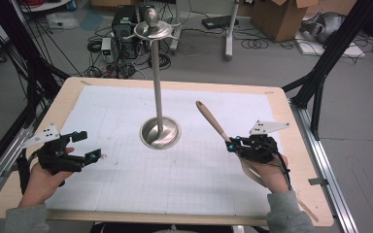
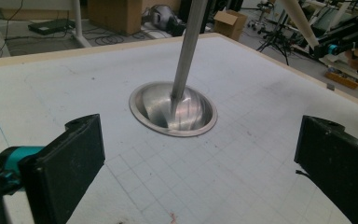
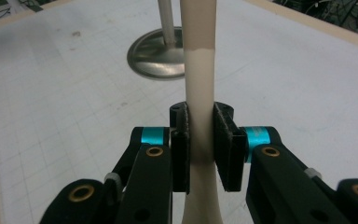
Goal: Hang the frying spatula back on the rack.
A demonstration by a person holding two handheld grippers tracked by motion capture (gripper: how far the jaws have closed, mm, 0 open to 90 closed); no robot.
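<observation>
A tall metal stand (image 1: 158, 87) with a round dished base (image 1: 160, 132) rises from the middle of the white grid mat; its top carries curved hooks and a knob (image 1: 151, 24). My right gripper (image 1: 234, 144) is shut on a cream utensil with a wooden handle (image 1: 211, 121), held above the mat at the right, handle slanting up toward the stand. In the right gripper view the pads (image 3: 181, 144) clamp the cream shaft (image 3: 198, 93). At the left my left gripper (image 1: 88, 145) stands open with nothing between its pads (image 2: 70, 163); the stand's base (image 2: 172, 109) lies ahead of it.
The mat covers a wooden table (image 1: 301, 145) framed by metal rails. Beyond the far edge the floor holds cables, a black box (image 1: 125, 29) and a cardboard box (image 1: 284, 17). Black struts (image 1: 330, 53) rise at the right.
</observation>
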